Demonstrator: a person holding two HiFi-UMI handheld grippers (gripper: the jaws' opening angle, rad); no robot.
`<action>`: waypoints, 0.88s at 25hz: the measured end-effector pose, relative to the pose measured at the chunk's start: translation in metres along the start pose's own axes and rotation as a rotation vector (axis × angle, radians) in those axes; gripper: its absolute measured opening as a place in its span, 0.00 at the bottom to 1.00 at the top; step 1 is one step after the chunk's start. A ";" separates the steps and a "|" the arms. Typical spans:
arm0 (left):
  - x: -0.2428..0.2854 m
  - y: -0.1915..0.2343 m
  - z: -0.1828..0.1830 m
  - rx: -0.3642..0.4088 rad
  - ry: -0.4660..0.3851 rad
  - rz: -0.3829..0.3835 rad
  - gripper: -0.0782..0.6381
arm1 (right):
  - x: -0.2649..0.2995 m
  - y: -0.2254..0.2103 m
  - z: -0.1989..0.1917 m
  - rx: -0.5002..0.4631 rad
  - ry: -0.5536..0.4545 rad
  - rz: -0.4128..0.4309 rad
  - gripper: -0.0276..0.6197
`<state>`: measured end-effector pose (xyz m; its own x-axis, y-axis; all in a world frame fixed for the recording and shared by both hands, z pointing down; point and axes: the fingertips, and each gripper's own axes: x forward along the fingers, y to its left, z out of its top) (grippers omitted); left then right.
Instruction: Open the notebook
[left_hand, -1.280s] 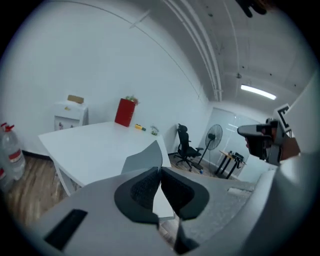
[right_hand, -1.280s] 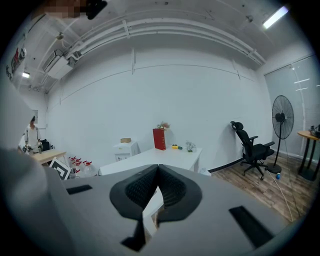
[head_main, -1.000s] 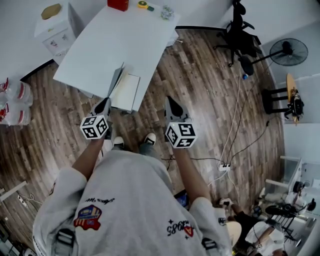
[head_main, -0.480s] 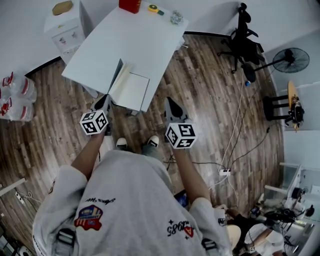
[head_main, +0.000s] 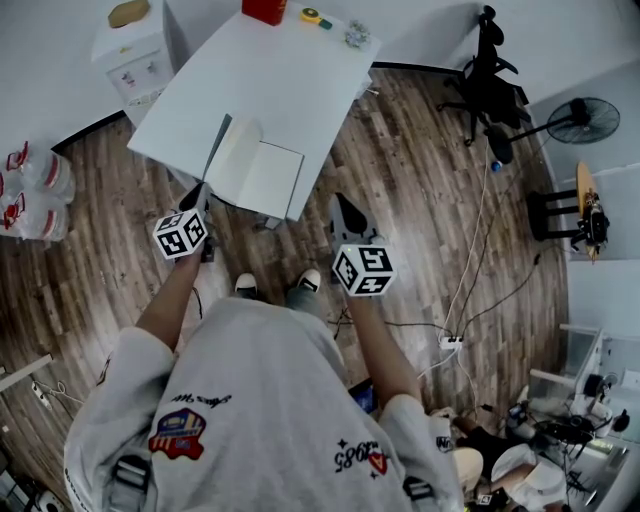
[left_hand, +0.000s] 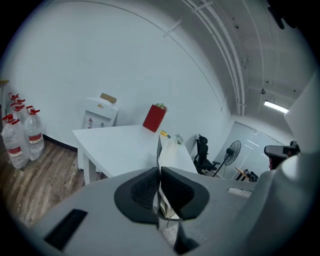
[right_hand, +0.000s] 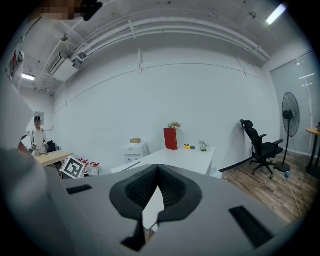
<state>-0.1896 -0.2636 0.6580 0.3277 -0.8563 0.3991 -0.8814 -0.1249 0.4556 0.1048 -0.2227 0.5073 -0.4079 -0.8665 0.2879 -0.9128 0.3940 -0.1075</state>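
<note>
- Our left gripper (head_main: 197, 196) is clamped on the raised cover of the notebook (head_main: 262, 175) (pages showing) at the edge of the white table (head_main: 290, 80).
- Our right gripper (head_main: 341, 205) hangs closed, empty.

On white worktop (head_main: 290, 80), far edge: red box (head_main: 264, 10), yellow tape measure (head_main: 314, 16). On wood floor (head_main: 400, 200): water bottles (head_main: 35, 180) left; office chair (head_main: 485, 80), fan (head_main: 580, 105) right.

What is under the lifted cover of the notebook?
A blank pale page shows under the cover. Anything below it, and the table beneath the notebook, is covered.
</note>
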 end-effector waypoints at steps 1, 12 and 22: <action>0.001 0.005 -0.001 0.001 0.004 0.010 0.14 | 0.000 0.001 -0.001 0.001 0.000 -0.001 0.05; 0.004 0.042 -0.023 -0.038 0.087 0.094 0.14 | -0.012 -0.003 -0.006 0.007 0.011 -0.013 0.05; 0.012 0.070 -0.057 -0.071 0.202 0.198 0.15 | -0.018 -0.007 -0.009 0.009 0.020 -0.024 0.05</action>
<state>-0.2278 -0.2540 0.7399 0.2188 -0.7427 0.6329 -0.9112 0.0766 0.4049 0.1190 -0.2068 0.5117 -0.3855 -0.8692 0.3097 -0.9225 0.3702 -0.1092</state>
